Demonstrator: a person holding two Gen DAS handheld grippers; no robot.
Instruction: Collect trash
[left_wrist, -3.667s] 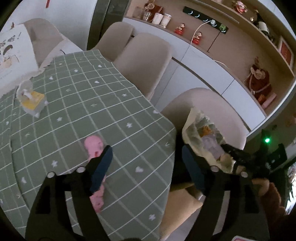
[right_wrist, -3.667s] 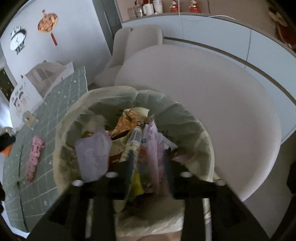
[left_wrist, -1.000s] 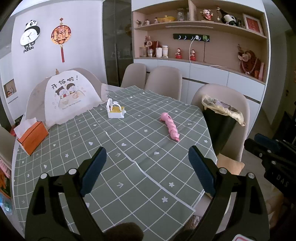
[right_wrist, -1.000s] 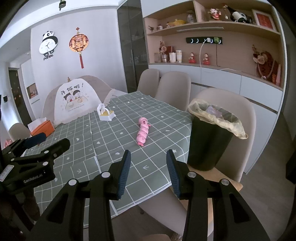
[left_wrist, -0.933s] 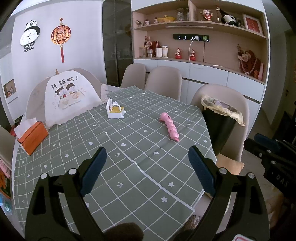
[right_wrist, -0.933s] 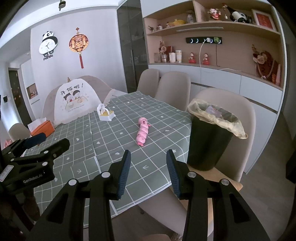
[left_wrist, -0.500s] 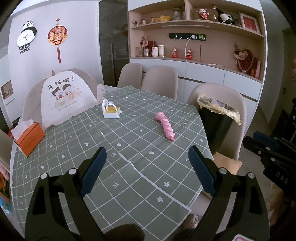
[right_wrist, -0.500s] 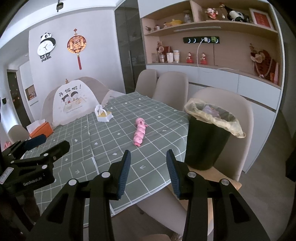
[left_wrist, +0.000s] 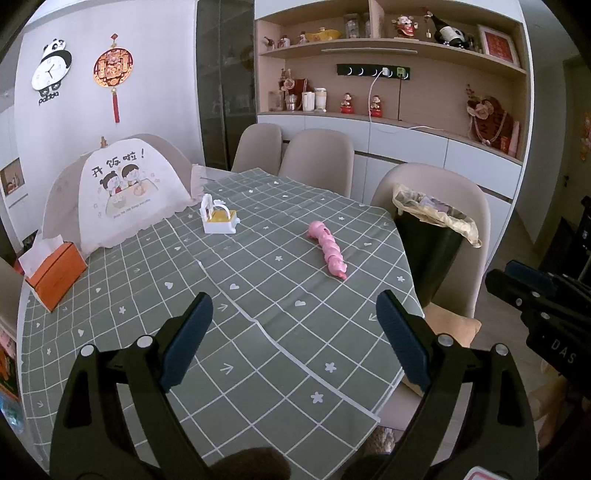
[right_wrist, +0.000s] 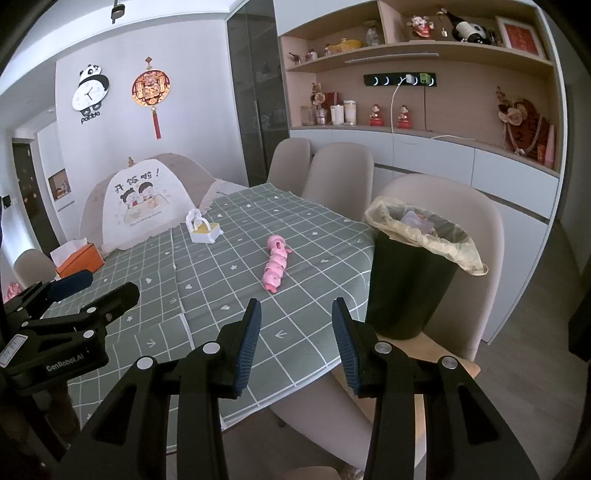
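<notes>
A black trash bin (right_wrist: 410, 280) with a yellowish liner holding wrappers stands on a chair seat at the table's right side; it also shows in the left wrist view (left_wrist: 428, 251). A pink segmented toy (left_wrist: 328, 253) lies on the green checked tablecloth (left_wrist: 236, 295), also seen in the right wrist view (right_wrist: 275, 267). My left gripper (left_wrist: 291, 332) is open wide and empty above the table's near edge. My right gripper (right_wrist: 295, 334) is partly open and empty, held off the table's corner, left of the bin.
A small white and yellow holder (left_wrist: 218, 219), a mesh food cover (left_wrist: 122, 192) and an orange tissue box (left_wrist: 55, 271) sit on the table's far and left parts. Beige chairs (left_wrist: 317, 158) line the far side. Cabinets and shelves stand behind.
Both grippers have pulled far back from the bin to a wide view of the table. In the last second they drifted slightly further back. Both stay empty.
</notes>
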